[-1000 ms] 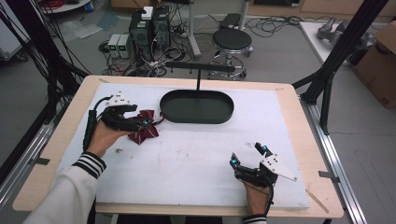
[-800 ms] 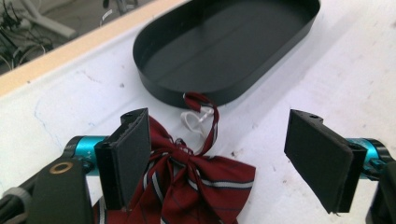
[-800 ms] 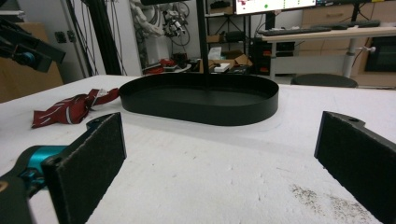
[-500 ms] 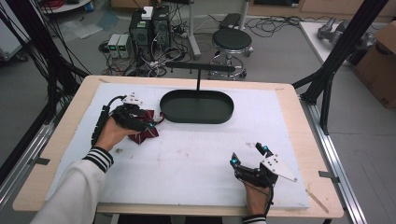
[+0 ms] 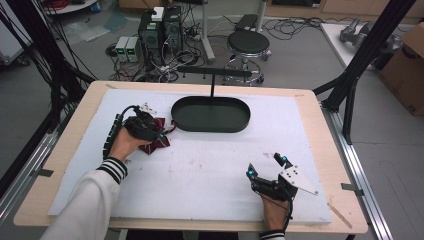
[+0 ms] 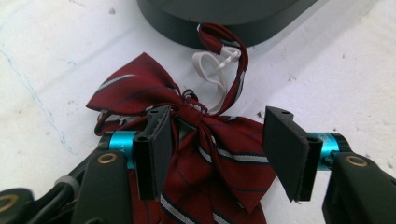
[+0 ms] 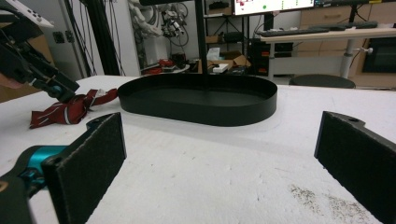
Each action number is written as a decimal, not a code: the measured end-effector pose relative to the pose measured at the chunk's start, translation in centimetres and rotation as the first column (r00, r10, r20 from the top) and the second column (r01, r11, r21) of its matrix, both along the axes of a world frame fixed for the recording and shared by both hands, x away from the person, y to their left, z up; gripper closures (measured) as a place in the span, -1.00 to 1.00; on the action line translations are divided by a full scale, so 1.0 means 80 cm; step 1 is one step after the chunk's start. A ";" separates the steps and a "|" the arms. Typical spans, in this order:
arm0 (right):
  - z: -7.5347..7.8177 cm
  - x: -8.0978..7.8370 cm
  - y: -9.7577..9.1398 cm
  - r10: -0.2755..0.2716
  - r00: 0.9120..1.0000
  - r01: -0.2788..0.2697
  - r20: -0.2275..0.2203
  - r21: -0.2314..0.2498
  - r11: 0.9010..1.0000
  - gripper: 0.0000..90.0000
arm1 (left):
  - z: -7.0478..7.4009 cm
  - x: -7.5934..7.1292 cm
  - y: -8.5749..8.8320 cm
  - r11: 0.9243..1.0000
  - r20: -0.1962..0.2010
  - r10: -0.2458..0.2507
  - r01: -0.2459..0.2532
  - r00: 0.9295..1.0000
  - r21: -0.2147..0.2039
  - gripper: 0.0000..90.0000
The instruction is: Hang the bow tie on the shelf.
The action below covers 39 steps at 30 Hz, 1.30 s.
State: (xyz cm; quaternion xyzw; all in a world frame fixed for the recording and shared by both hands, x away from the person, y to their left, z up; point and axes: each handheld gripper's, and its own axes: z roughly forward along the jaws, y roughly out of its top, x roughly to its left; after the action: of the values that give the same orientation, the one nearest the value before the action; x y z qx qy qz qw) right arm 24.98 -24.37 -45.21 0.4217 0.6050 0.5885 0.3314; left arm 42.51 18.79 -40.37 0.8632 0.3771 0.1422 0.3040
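A dark red striped bow tie (image 5: 159, 145) with a white strap lies on the white mat just left of the black oval tray (image 5: 210, 128). My left gripper (image 5: 159, 135) is lowered over it. In the left gripper view its jaws straddle the bow tie (image 6: 205, 140) at the knot and have just been closing. The left pad (image 6: 156, 140) rests against the fabric, while the right pad (image 6: 285, 154) stands apart from it. My right gripper (image 5: 266, 166) rests open on the mat at the front right, nothing between its jaws (image 7: 224, 158). It looks at the tray (image 7: 196, 109) and the bow tie (image 7: 70, 109).
A thin black post with a crossbar (image 5: 212, 75) rises at the tray's far side. The white mat (image 5: 200, 175) covers a wooden table. A stool (image 5: 247, 42), computers and cables stand on the floor beyond the far edge.
My left hand has moved right and down onto the bow tie, which now lies partly under the gripper. My right gripper has stayed where it was.
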 end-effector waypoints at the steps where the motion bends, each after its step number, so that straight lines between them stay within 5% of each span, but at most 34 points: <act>1: 0.000 0.000 0.000 -0.001 1.000 0.001 0.001 -0.001 1.000 -0.98 | -0.001 0.000 -0.002 1.000 -0.002 0.001 -0.001 1.000 0.012 -0.02; 14: 0.000 -0.001 0.000 -0.001 1.000 0.001 -0.001 0.005 1.000 -0.98 | -0.007 0.007 -0.008 0.997 -0.056 0.041 -0.038 0.998 0.064 0.08; 21: 0.000 -0.001 0.000 -0.003 1.000 0.003 0.001 0.006 1.000 -0.98 | -0.007 0.010 -0.010 0.997 -0.097 0.060 -0.056 0.993 0.046 0.23; 27: 0.000 -0.001 0.000 -0.003 1.000 0.003 0.002 0.008 1.000 -0.98 | -0.010 0.015 -0.009 0.997 -0.148 0.080 -0.077 0.986 0.026 0.14; 32: 0.000 -0.001 0.000 -0.004 1.000 0.004 0.001 0.010 1.000 -0.98 | -0.013 0.018 -0.009 0.996 -0.156 0.087 -0.083 0.984 0.035 0.08; 39: 0.000 -0.001 -0.001 -0.004 1.000 0.004 0.000 0.011 1.000 -0.98 | -0.013 0.020 -0.008 0.993 -0.172 0.119 -0.115 0.978 0.033 0.27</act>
State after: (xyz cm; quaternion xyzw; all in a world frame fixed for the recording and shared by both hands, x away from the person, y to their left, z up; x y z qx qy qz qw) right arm 24.90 -24.42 -45.23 0.4245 0.6009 0.5911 0.3305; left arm 44.08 18.14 -41.41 0.8521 0.4506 0.0882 0.2512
